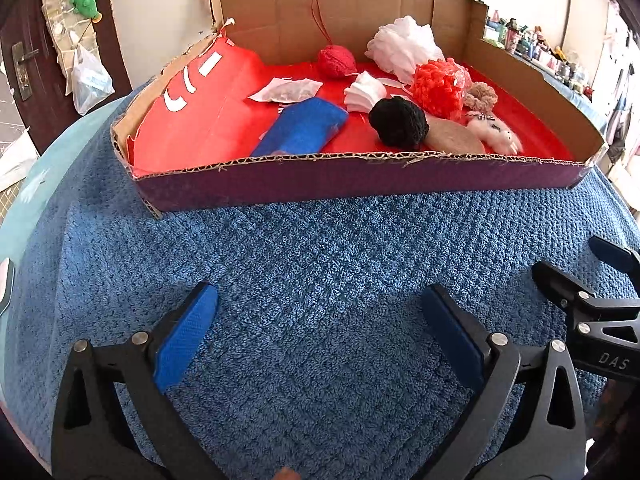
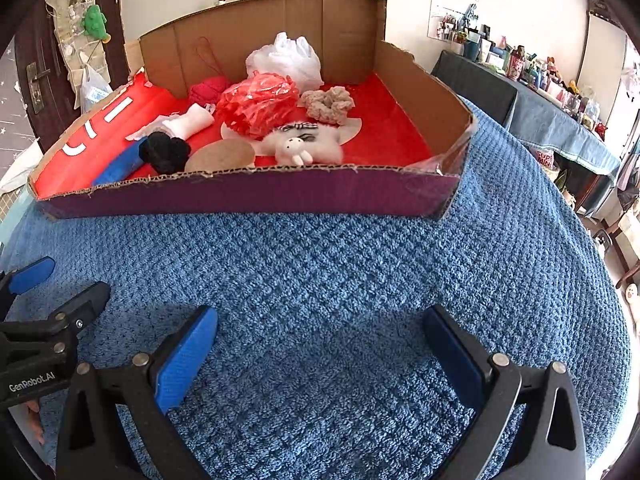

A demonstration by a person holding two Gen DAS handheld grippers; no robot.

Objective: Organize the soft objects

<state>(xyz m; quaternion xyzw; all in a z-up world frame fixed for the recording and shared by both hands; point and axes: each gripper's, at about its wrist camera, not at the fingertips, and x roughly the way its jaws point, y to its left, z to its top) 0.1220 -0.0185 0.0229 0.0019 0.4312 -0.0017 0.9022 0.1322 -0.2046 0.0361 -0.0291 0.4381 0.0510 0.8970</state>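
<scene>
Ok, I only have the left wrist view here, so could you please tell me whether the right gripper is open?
Observer: Yes, the right gripper stands open over the blue towel, with nothing between its jaws.
Operator: Thank you, and which way does the white plush toy face?
Observer: The white plush toy faces the box's front wall, with its striped bow showing on top.

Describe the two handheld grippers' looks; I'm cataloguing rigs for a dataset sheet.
Both are alike: the left gripper and the right gripper have black, angular frames with triangular cut-outs and silver round pivot pins. Each finger carries a textured blue pad. White lettering marks the bodies: "GenRobot.AI" on the left gripper's side, "DAS" on the right's. No sleeves or cables show.
</scene>
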